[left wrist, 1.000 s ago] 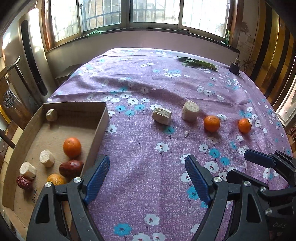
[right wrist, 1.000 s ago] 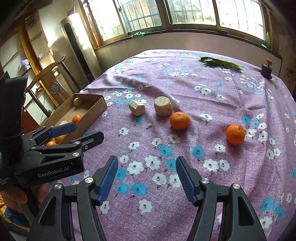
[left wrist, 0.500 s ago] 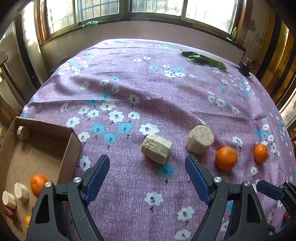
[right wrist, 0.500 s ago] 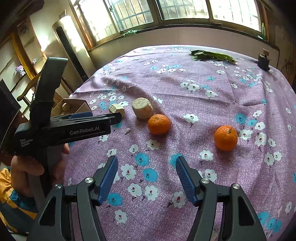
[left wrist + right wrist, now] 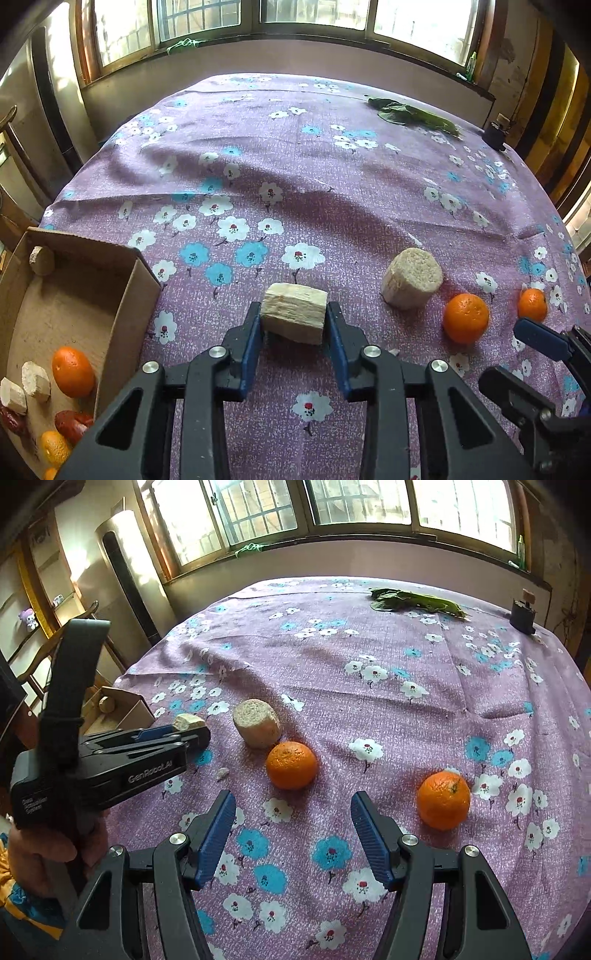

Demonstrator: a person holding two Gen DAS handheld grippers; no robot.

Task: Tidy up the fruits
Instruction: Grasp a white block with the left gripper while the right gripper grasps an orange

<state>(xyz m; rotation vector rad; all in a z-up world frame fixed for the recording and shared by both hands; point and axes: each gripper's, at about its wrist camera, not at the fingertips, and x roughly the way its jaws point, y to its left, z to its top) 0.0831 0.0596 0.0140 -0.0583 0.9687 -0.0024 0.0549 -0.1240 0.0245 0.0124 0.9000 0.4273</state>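
My left gripper (image 5: 293, 325) is shut on a pale fibrous cane chunk (image 5: 294, 316) on the purple floral tablecloth (image 5: 295, 177); it shows in the right wrist view too (image 5: 189, 722). A round cane piece (image 5: 412, 277) and two oranges (image 5: 466, 318) (image 5: 532, 304) lie to its right. A cardboard box (image 5: 122, 325) at left holds oranges, cane pieces and red dates. My right gripper (image 5: 293, 818) is open and empty, just short of the nearer orange (image 5: 291, 765), with the other orange (image 5: 443, 799) to its right.
Green leaves (image 5: 413, 116) and a small dark bottle (image 5: 495, 133) sit at the table's far right. A small crumb (image 5: 222, 773) lies near the left gripper. A wooden chair (image 5: 40, 661) and a tall appliance (image 5: 129, 576) stand left of the table.
My left gripper moved forward and right from the box and shut on the cane chunk. My right gripper moved forward toward the oranges, still open.
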